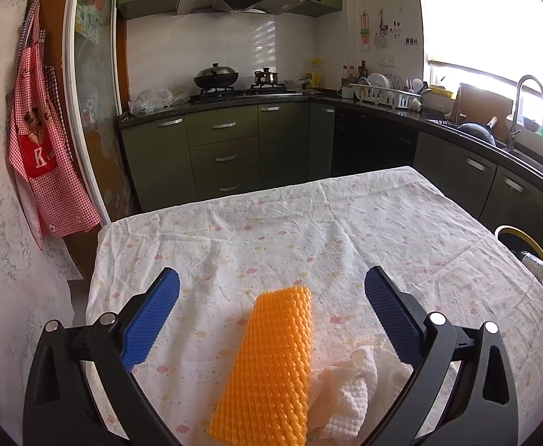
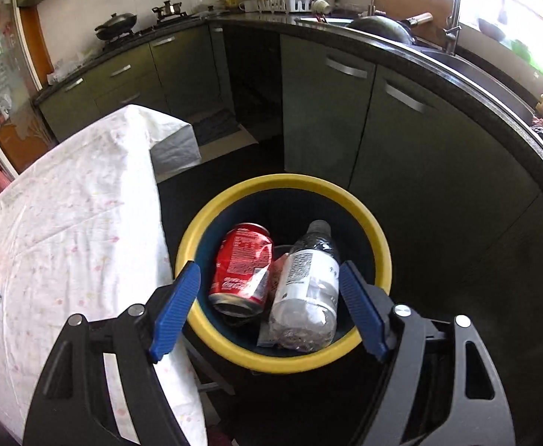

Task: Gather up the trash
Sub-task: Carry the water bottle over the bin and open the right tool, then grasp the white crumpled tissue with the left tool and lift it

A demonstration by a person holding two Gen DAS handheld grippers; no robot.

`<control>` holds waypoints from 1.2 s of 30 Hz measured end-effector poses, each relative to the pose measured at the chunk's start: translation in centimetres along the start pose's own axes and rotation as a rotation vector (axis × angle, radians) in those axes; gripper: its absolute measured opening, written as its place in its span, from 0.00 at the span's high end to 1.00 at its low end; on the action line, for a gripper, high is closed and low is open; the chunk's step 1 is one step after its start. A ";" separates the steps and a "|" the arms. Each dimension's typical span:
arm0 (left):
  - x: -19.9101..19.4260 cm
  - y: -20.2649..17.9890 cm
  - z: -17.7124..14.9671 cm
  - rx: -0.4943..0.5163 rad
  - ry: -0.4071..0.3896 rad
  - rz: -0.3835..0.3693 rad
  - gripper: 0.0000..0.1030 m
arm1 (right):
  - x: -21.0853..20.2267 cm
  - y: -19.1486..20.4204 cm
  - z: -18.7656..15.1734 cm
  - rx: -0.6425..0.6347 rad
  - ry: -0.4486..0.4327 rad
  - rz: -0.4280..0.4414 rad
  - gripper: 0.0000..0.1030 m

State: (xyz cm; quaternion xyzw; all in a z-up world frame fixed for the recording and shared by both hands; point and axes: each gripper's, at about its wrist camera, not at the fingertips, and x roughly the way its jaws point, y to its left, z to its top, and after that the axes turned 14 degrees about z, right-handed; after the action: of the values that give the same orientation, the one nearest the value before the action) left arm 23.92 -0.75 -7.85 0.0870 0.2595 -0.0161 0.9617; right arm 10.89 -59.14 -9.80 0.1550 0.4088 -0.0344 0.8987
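— So how far along is the trash run?

— Partway, I'd say. Two pieces already lie in the bin [image 2: 377,245] on the floor beside the table [image 2: 70,200]: a can [image 2: 243,264] and a bottle [image 2: 310,278], leaning against each other. The right gripper [image 2: 269,304] hangs over the bin's mouth, jaws spread wide with nothing between the pads.

— And what's left?

— On the table, a mesh sleeve [image 1: 271,364] and a tissue [image 1: 349,390] touching its right side. The left gripper [image 1: 271,319] hovers over them, jaws wide apart, gripping nothing; the sleeve lies between the fingers but the pads are clear of it. From the right view there's also some small wrapper at the table's near edge, too small to identify.

— What are they like to handle?

— The can is red metal, dented near its bottom rim. The bottle is clear, crinkled plastic with a white label. The bin is round, yellow-rimmed, dark inside. The sleeve is orange foam netting, knobbly, a flattish oblong; likely squashy. The tissue is white, embossed and crumpled. A creased, flower-printed cloth covers the table.
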 end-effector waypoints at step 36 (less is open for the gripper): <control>0.7 -5.9 -3.0 0.351 0.247 -0.366 0.43 | -0.2 9.6 -8.5 -0.128 -0.037 0.225 0.27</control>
State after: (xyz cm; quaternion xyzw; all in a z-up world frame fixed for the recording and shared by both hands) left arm 22.61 -6.02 -11.71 0.2053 0.3792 -0.2235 0.8741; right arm 6.43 -47.43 -12.55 0.1416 0.3735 0.0898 0.9124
